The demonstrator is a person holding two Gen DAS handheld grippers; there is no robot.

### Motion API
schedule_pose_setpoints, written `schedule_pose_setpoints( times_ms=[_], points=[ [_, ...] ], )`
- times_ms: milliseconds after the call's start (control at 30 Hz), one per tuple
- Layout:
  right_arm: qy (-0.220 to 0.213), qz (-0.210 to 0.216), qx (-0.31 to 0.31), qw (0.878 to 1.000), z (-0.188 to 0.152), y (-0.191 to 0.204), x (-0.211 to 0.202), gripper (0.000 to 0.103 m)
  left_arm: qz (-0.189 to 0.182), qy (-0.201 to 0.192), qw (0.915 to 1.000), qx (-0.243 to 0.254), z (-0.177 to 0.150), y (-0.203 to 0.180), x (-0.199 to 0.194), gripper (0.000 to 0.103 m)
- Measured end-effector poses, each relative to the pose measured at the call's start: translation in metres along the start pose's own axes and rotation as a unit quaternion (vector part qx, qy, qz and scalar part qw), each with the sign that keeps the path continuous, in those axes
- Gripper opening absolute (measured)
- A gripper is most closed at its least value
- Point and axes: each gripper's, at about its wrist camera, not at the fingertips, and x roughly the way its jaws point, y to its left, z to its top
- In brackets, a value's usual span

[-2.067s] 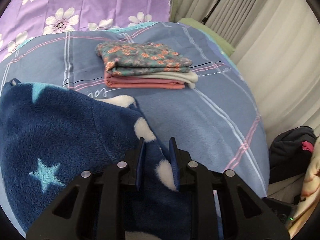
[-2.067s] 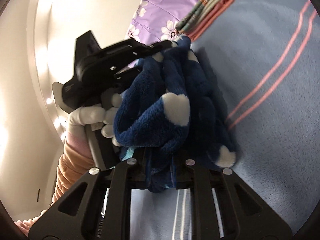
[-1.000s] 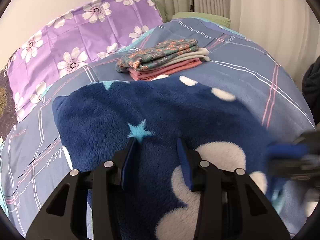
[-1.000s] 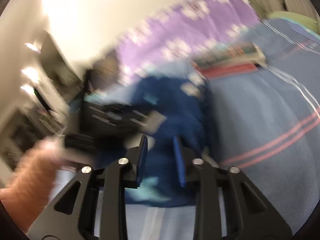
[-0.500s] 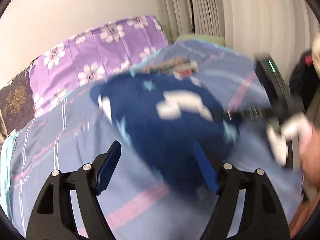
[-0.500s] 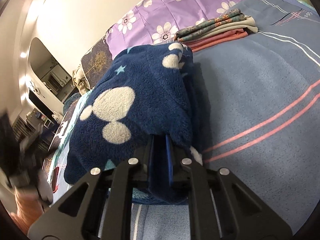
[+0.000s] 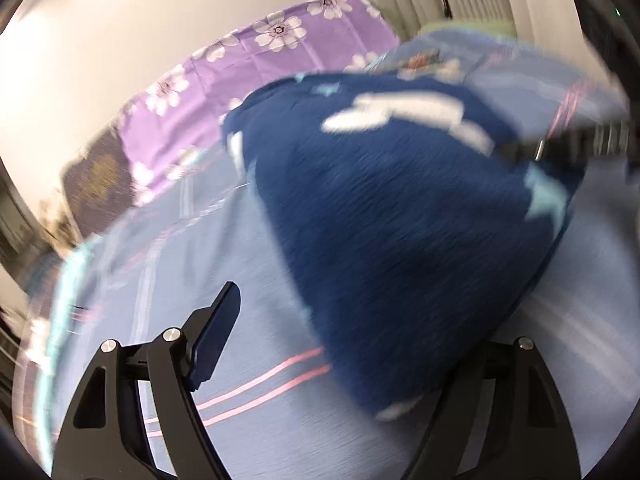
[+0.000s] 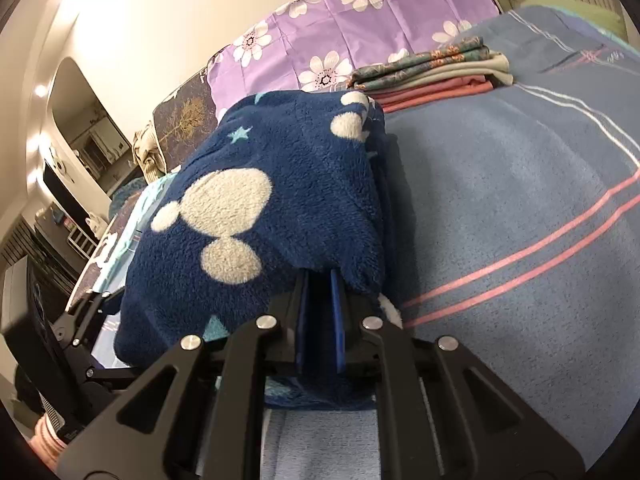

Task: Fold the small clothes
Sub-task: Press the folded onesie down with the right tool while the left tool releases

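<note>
Right wrist view showed our right hand-held gripper (image 8: pixel 320 312) pinching the near hem of the navy fleece garment (image 8: pixel 256 216), its blue pads pressed almost together with the plush cloth caught between them. The garment lay folded over on itself on the bed (image 8: pixel 520 208), toward the bed's left half, with its far end close to the stack of folded clothes (image 8: pixel 432 74) by the purple flowered pillow (image 8: pixel 360 12) at the head edge.

Our left hand-held gripper (image 7: pixel 340 344) stood spread; its jaws had just been opening. The garment's lower corner drooped in front of its right finger, hiding that pad, and nothing was pressed between them. That view was smeared with motion, so fine detail was lost.

We judged the fleece light, thick and very soft: it would sag and slump wherever unsupported, cling a little to the bedspread, and spring back out of a crease unless pressed flat. It looked neither slippery nor fragile. The best hold seemed to be at a hem or corner, taking all layers deep between the pads, since a shallow nip could pull one layer free.

Little stood in the way. The stack lay just beyond the garment, so a fold carried toward the head edge could nudge it. At the right view's left margin, the left tool's black frame (image 8: pixel 60 360) sat close by the garment's left side.
</note>
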Motion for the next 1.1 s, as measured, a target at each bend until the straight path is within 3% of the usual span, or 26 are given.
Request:
schedule_pose_setpoints(
  times_ms=[100,233,367,433,533,633,733,800,867,900,967,1100],
  points=[
    [0.007,0.022,0.019,1.0,0.0,-0.008,0.002,0.005,-0.017,0.003,0.9997,-0.018,-0.01,0.012,-0.001,0.08],
    [0.009,0.032,0.029,0.999,0.0,-0.013,0.002,0.005,-0.008,0.002,0.9999,0.006,-0.006,0.006,-0.006,0.074],
    [0.009,0.025,0.018,0.999,-0.001,-0.01,0.001,0.005,-0.124,0.018,0.9921,-0.011,-0.002,0.017,-0.026,0.036],
    [0.009,0.024,0.017,1.0,0.0,-0.01,0.001,0.005,-0.145,0.017,0.9892,0.004,0.0,0.022,-0.044,0.028],
    [0.009,0.027,0.015,0.999,-0.001,-0.009,0.001,0.005,-0.17,-0.026,0.985,0.014,0.009,0.035,-0.08,0.023],
    [0.008,0.02,0.006,1.0,-0.001,-0.005,0.001,0.005,-0.156,-0.078,0.9846,0.009,0.038,0.052,-0.09,0.023],
    [0.007,0.014,-0.001,1.0,-0.002,-0.002,0.001,0.006,-0.145,-0.093,0.9849,0.016,0.07,0.049,-0.059,0.023],
    [0.006,0.014,-0.002,1.0,-0.002,-0.003,0.001,0.006,-0.178,-0.063,0.982,-0.005,0.089,0.043,-0.012,0.023],
    [0.006,0.014,-0.001,1.0,-0.003,-0.003,0.001,0.006,-0.186,-0.018,0.9824,-0.004,0.088,0.031,0.037,0.024],
    [0.007,0.015,-0.002,1.0,-0.003,-0.003,0.002,0.006,-0.19,-0.016,0.9814,-0.019,0.084,0.03,0.055,0.024],
    [0.006,0.01,-0.008,1.0,-0.003,-0.002,0.002,0.006,-0.208,0.001,0.976,-0.063,0.087,0.035,0.06,0.022],
    [0.011,-0.016,-0.025,0.999,-0.001,0.009,0.0,0.006,-0.164,-0.008,0.9864,-0.008,0.087,0.019,0.048,0.02]
  ],
)
